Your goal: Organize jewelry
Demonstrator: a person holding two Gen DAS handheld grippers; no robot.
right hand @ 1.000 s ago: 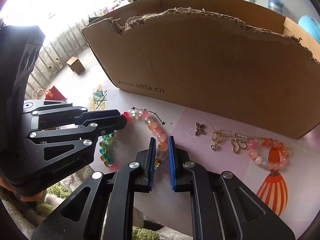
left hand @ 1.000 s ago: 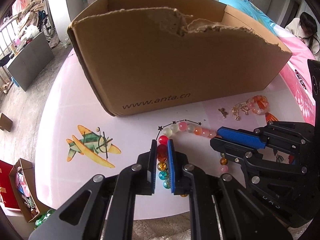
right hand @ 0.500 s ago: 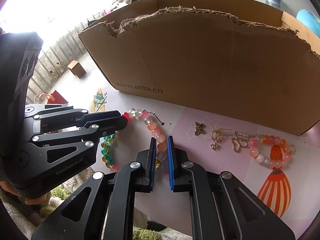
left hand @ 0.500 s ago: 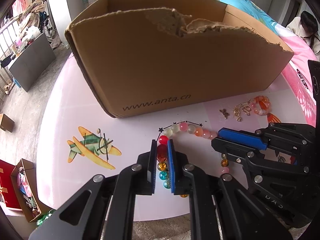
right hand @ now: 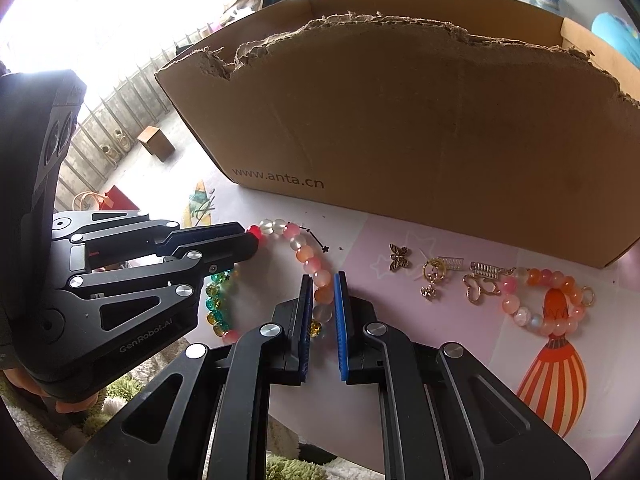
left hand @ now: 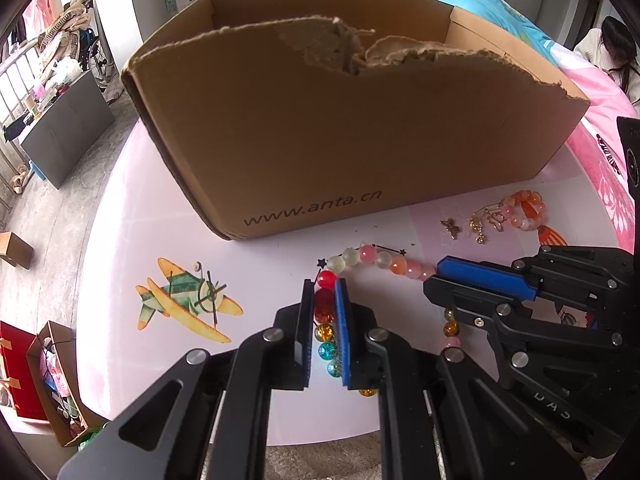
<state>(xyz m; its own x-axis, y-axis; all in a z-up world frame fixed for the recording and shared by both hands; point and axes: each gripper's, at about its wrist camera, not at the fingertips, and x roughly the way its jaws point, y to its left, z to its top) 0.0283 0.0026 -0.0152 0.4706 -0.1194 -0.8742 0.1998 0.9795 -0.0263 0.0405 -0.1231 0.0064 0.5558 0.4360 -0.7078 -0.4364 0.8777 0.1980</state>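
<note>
Both grippers, left [left hand: 325,294] and right [right hand: 323,290], I have clamped on the multicoloured glass-bead bracelet [right hand: 308,258] near the pink table's [left hand: 132,232] front edge.

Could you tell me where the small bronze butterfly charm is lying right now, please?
In the right wrist view, the small bronze butterfly charm lies on the pink tabletop before the torn cardboard box, just left of the gold ring charm.

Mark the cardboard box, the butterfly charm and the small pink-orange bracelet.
cardboard box [right hand: 420,128], right wrist view, front wall.
butterfly charm [right hand: 399,257], right wrist view, its wings.
small pink-orange bracelet [right hand: 520,314], right wrist view, a lower-left bead.
</note>
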